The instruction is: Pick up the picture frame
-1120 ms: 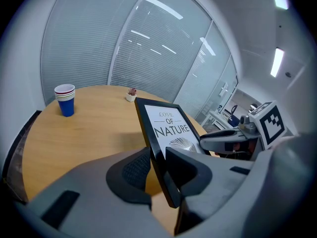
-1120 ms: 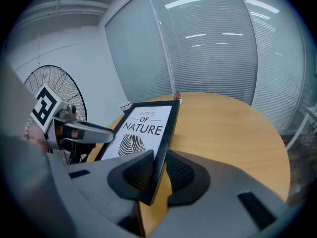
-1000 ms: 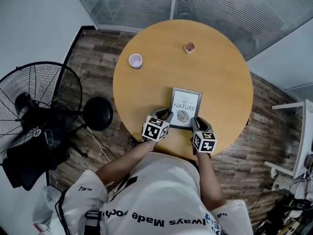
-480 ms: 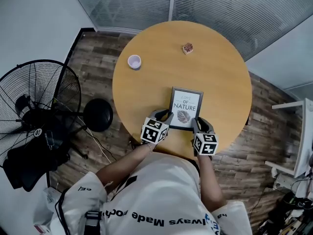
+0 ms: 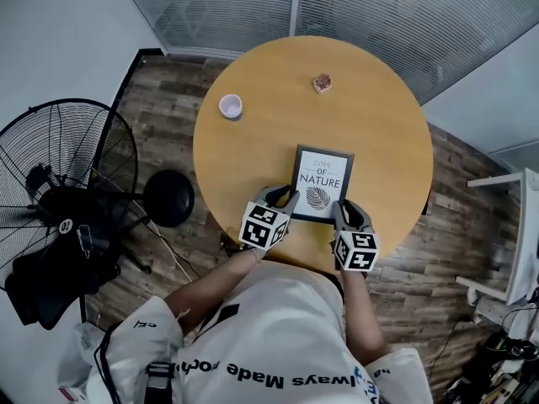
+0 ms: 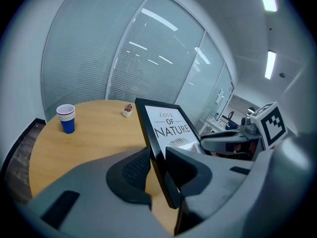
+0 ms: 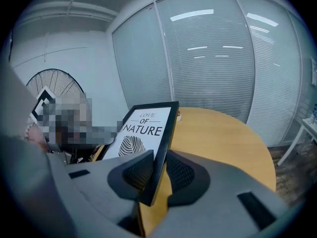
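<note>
The picture frame [image 5: 321, 182] is black-edged with a white print reading "LOVE OF NATURE" and a leaf drawing. It is held tilted above the near part of the round wooden table [image 5: 379, 116]. My left gripper [image 5: 287, 199] is shut on the frame's near left corner, and the frame's edge [image 6: 155, 143] stands between its jaws. My right gripper [image 5: 339, 212] is shut on the near right corner, with the frame's edge [image 7: 161, 155] pinched between its jaws. The print [image 7: 140, 133] faces up and toward the person.
A stack of blue paper cups [image 5: 230, 106] stands at the table's left side, also seen as cups [image 6: 66, 118]. A tiny potted plant [image 5: 322, 82] sits at the far side. A black floor fan [image 5: 63, 183] stands left of the table. Glass walls with blinds [image 5: 379, 7] run behind.
The frame's far edge has risen and it has shifted slightly away from the person, still held at both near corners. Both grippers stay shut on it.
</note>
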A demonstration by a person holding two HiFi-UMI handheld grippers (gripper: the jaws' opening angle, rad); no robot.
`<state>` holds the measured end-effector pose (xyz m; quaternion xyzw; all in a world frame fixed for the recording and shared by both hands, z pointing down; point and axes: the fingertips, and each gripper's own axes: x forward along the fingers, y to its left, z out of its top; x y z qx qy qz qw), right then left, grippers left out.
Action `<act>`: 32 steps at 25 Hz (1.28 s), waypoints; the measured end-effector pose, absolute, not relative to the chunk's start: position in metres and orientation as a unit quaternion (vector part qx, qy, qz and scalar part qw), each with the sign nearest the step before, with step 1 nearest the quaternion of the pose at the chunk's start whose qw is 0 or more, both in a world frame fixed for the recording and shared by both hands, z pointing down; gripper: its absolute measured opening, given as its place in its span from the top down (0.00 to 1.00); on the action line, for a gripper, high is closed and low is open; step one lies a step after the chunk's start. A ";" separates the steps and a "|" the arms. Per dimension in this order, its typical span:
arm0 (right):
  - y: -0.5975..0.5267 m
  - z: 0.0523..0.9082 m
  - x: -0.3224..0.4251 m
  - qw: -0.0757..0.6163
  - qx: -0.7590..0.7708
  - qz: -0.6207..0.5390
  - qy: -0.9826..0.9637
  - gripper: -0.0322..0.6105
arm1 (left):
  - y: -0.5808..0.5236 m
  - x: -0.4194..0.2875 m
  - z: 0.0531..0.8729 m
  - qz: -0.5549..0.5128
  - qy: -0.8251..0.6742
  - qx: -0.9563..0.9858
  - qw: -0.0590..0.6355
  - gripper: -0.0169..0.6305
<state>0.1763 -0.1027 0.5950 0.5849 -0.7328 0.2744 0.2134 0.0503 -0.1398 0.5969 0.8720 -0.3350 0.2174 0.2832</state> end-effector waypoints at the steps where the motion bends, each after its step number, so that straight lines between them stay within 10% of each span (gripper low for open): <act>1: -0.103 0.591 0.177 0.212 0.586 0.271 -0.733 0.80 | -0.140 0.051 0.594 0.215 -0.335 0.873 0.281 0.80; 32: -0.106 0.480 0.162 0.159 0.612 0.189 -0.751 0.80 | -0.147 0.036 0.494 0.134 -0.357 0.894 0.234 0.80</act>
